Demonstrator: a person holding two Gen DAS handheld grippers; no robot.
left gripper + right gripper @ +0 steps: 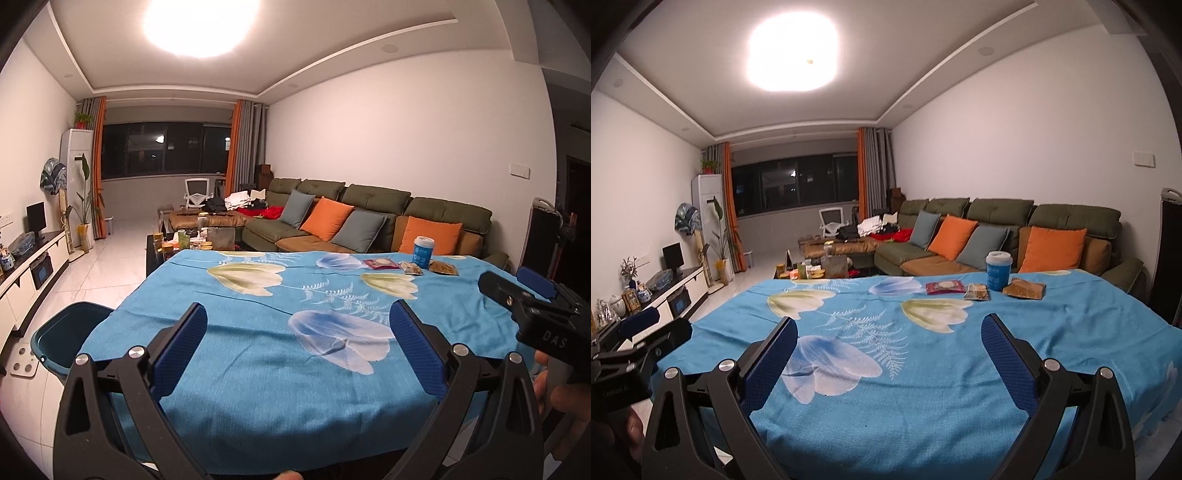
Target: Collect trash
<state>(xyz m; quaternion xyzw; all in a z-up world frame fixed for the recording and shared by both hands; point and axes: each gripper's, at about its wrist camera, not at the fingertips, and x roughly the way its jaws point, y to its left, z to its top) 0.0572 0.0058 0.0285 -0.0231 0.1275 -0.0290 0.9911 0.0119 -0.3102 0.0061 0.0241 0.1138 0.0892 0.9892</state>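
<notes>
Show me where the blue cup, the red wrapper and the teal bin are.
blue cup point(997, 275): right wrist view, its blue body.
red wrapper point(945, 287): right wrist view, its middle.
teal bin point(61, 338): left wrist view, inner wall.

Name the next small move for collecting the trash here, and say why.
Probably reach the right tool forward toward the red wrapper, the nearest of the litter beside the blue cup. Both tools are open and empty, and the left tool sits nearer the teal bin.

A counter under a blue floral cloth fills the foreground. Behind it stands a green sofa bearing orange and grey cushions. A cluttered coffee table sits beyond. A white air-conditioner unit stands beside orange curtains flanking a dark window.
</notes>
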